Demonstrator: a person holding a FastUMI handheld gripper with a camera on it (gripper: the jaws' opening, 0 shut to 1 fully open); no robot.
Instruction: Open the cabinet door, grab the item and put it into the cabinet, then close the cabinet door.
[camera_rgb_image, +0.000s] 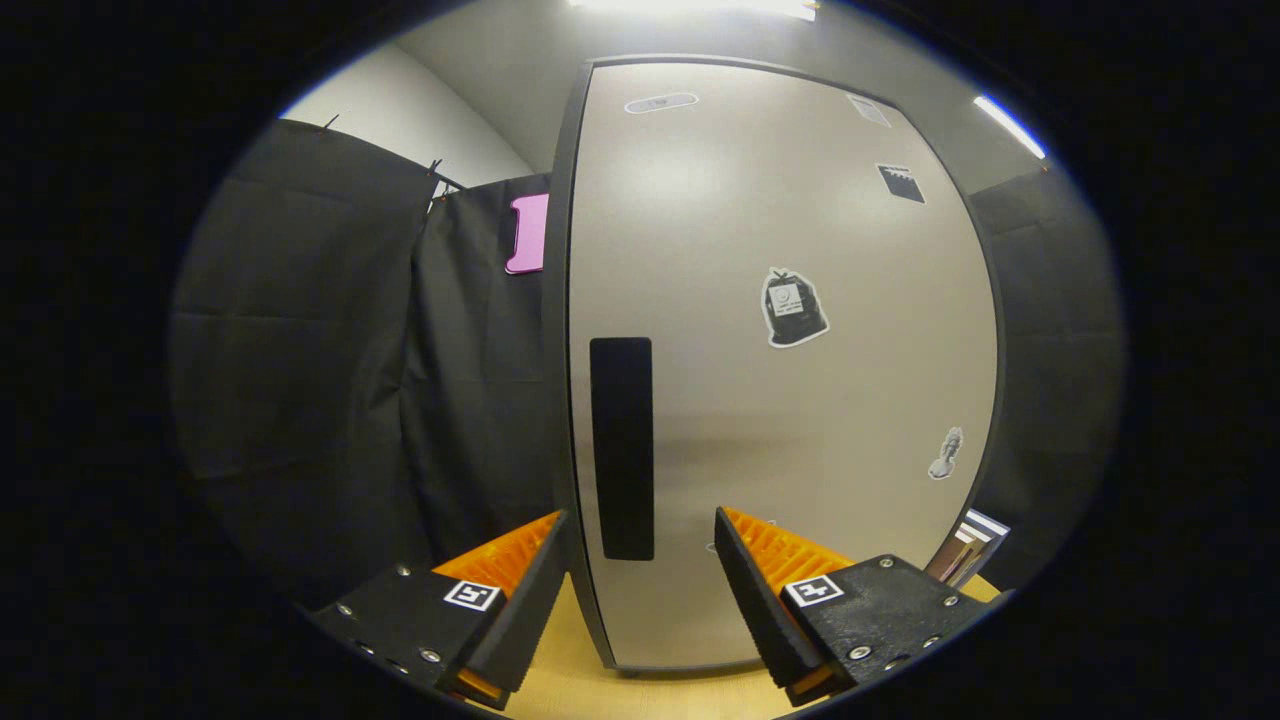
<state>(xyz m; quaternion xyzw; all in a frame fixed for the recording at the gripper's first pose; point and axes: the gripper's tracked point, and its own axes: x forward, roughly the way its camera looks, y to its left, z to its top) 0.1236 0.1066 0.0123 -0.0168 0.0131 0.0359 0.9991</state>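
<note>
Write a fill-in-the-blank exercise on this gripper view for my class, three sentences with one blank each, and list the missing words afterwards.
1. The cabinet door is ____, not swung out.
2. The gripper has its fingers ____, with the door's edge and the lower end of the dark handle recess between them.
3. The cabinet stands on a ____ surface coloured like light timber.

Missing words: closed; open; wooden
</note>
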